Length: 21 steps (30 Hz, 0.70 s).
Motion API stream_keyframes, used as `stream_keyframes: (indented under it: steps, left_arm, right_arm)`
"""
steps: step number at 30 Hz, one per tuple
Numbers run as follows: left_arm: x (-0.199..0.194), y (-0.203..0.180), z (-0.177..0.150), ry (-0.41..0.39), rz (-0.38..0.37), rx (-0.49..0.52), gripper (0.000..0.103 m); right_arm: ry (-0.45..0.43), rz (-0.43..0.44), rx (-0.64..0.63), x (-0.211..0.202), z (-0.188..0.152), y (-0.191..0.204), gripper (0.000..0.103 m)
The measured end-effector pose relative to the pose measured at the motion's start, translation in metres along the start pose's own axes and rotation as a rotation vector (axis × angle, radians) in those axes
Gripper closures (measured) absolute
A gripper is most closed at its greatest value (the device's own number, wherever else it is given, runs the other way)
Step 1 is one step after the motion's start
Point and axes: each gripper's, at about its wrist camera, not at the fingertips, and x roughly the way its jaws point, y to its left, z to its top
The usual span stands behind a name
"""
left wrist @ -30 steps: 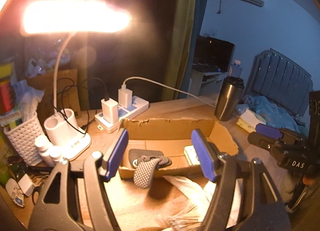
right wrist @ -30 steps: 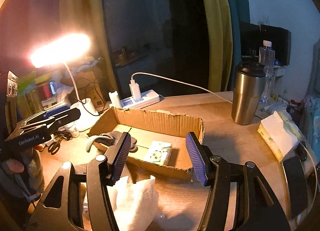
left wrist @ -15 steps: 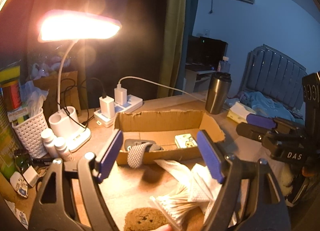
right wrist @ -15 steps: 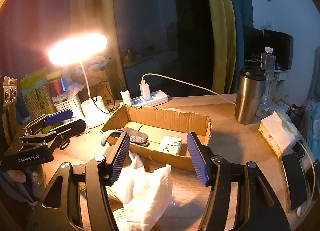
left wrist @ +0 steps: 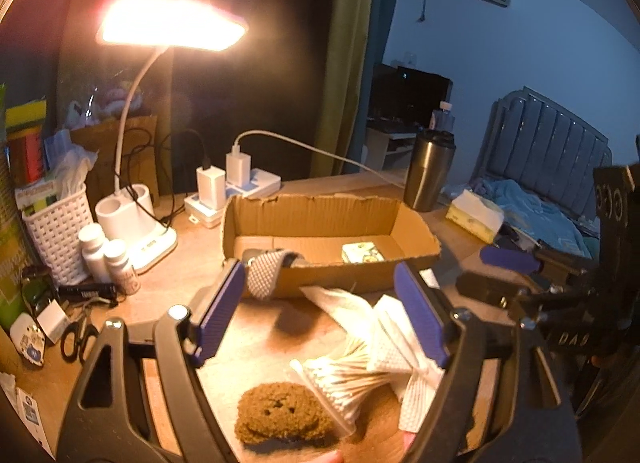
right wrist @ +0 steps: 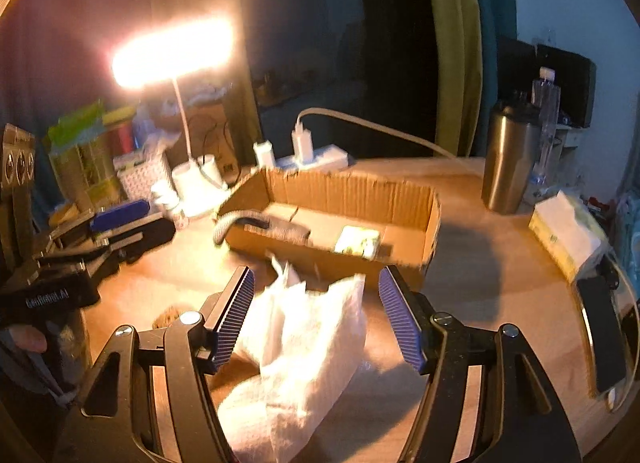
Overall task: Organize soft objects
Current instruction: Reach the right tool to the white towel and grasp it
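Note:
A shallow cardboard box (left wrist: pixel 312 219) (right wrist: pixel 352 195) sits mid-table. A grey knit glove (left wrist: pixel 264 277) hangs over its front wall and a small packet (left wrist: pixel 362 253) lies inside. Crumpled white paper towels (left wrist: pixel 352 309), a bag of cotton swabs (left wrist: pixel 344 375) and a brown sponge (left wrist: pixel 280 419) lie in front of the box. My left gripper (left wrist: pixel 320 315) stands open above them, holding nothing. My right gripper (right wrist: pixel 316 317) has its jaws opening, with a paper towel (right wrist: pixel 308 343) lying loose between them on the table. Each gripper shows in the other's view: the right gripper (left wrist: pixel 508 259) and the left gripper (right wrist: pixel 120 215).
A lit desk lamp (left wrist: pixel 172 25), its white base (left wrist: pixel 136 223), a power strip with chargers (left wrist: pixel 236 191), a white basket (left wrist: pixel 56 231), two small bottles (left wrist: pixel 106 259) and scissors (left wrist: pixel 76 339) crowd the left. A steel tumbler (right wrist: pixel 510 159), tissue box (right wrist: pixel 564 231) and phone (right wrist: pixel 604 331) stand right.
Both grippers have drawn back from the box toward the table's front, so the towels, swabs and sponge now come into view. Both pairs of jaws stand wider than before.

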Motion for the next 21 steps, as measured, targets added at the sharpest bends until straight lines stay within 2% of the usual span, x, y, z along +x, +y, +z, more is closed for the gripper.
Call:
stream_keyframes:
  steps: [12, 18, 19, 21]
  left_arm:
    - [0.002, 0.004, -0.023, 0.048, 0.005, -0.021, 0.025]
    - [0.006, 0.003, -0.035, 0.086, 0.009, -0.026, 0.025]
    - [0.007, 0.003, -0.037, 0.091, 0.01, -0.027, 0.025]
    - [0.008, 0.002, -0.038, 0.097, 0.011, -0.027, 0.025]
  right_arm:
    - [0.131, 0.016, 0.026, 0.018, -0.046, 0.001, 0.035]
    - [0.174, 0.037, 0.017, 0.026, -0.059, 0.005, 0.035]
    - [0.174, 0.039, 0.011, 0.027, -0.06, 0.006, 0.038]
    - [0.178, 0.05, -0.004, 0.027, -0.061, 0.007, 0.067]
